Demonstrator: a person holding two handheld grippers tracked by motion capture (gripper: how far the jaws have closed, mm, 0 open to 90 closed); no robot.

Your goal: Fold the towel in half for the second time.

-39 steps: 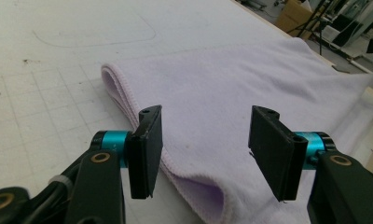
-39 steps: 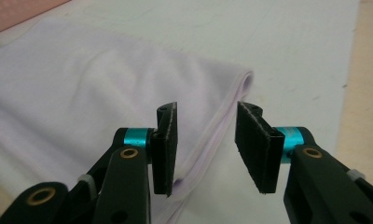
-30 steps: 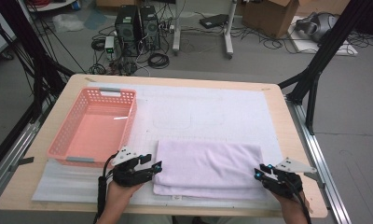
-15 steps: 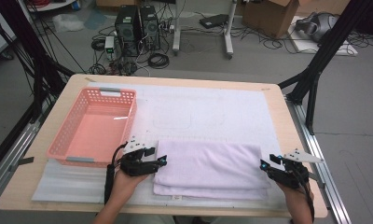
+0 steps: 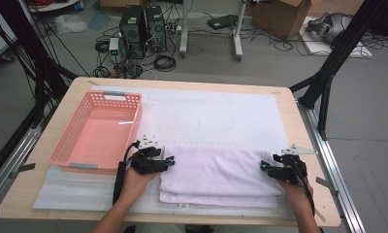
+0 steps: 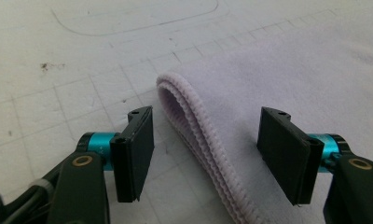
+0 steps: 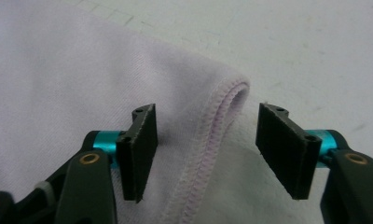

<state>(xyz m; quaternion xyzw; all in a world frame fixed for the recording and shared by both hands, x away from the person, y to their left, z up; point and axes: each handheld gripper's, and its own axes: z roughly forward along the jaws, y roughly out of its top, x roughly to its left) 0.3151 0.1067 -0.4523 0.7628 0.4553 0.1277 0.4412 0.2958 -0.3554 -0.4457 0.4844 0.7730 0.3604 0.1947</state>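
Pale lilac towel [image 5: 220, 174], folded, on a white grid-lined mat [image 5: 206, 116]; salmon-pink basket [image 5: 97, 133] beside it; light wooden bench [image 5: 299, 126]; black tongs [image 5: 170, 160] with teal collars.

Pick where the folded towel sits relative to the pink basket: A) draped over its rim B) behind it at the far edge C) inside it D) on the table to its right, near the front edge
D: the folded lilac towel lies flat on the white mat, right of the empty pink basket, with a claw at each of its ends.
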